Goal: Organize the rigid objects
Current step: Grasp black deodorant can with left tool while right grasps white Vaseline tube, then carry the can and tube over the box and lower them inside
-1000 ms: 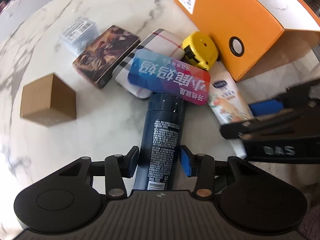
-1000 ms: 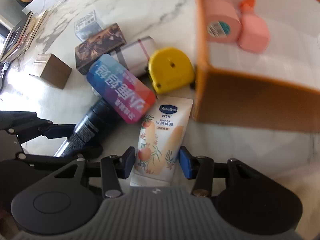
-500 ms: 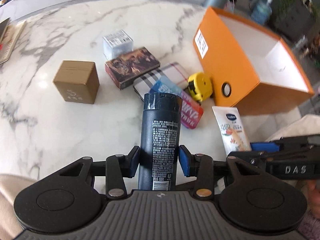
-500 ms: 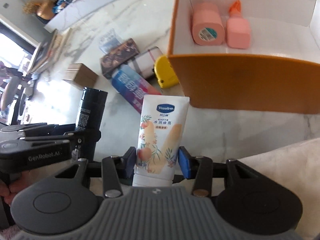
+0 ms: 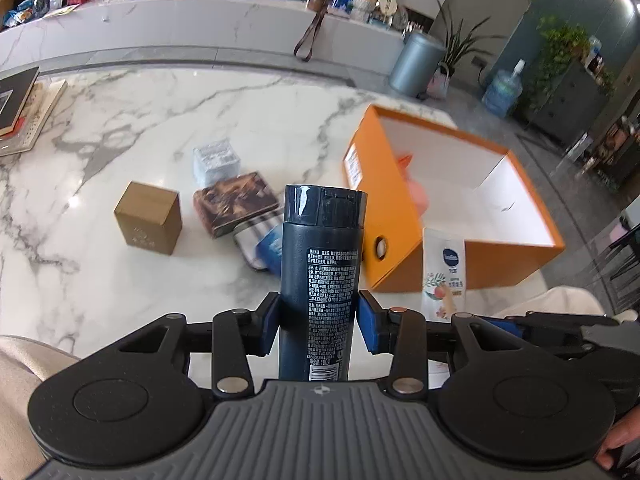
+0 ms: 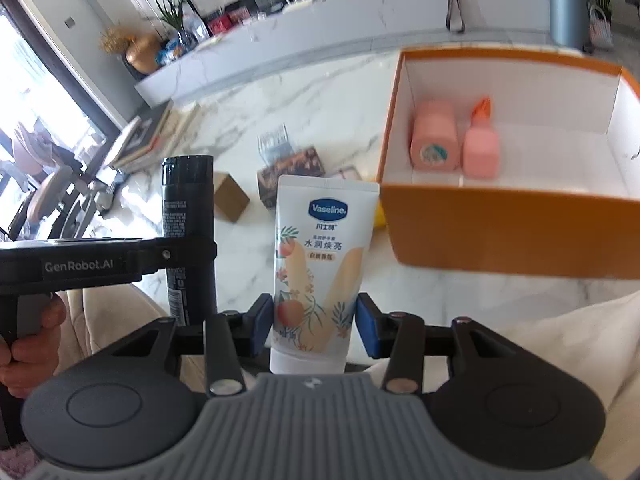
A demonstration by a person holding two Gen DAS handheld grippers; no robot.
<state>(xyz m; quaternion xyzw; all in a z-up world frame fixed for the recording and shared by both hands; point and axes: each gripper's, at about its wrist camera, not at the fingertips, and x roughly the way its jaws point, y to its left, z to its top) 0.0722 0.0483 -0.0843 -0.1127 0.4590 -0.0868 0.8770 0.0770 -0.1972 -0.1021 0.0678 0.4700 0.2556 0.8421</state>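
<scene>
Dark bottle (image 5: 320, 272) — striped tin (image 5: 256, 236) half hidden behind it

A home living room: marble table (image 5: 168, 120), long marble sideboard (image 5: 200, 28) with ornaments, potted plants (image 5: 460, 40).

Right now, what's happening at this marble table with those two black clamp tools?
A person is tidying loose items into the open orange box. The left gripper is shut on a dark navy cylindrical bottle, and the right gripper is shut on a white Vaseline lotion tube; both are held above the white marble table. Two pink containers lie in the box. A brown cardboard cube sits outside.
</scene>
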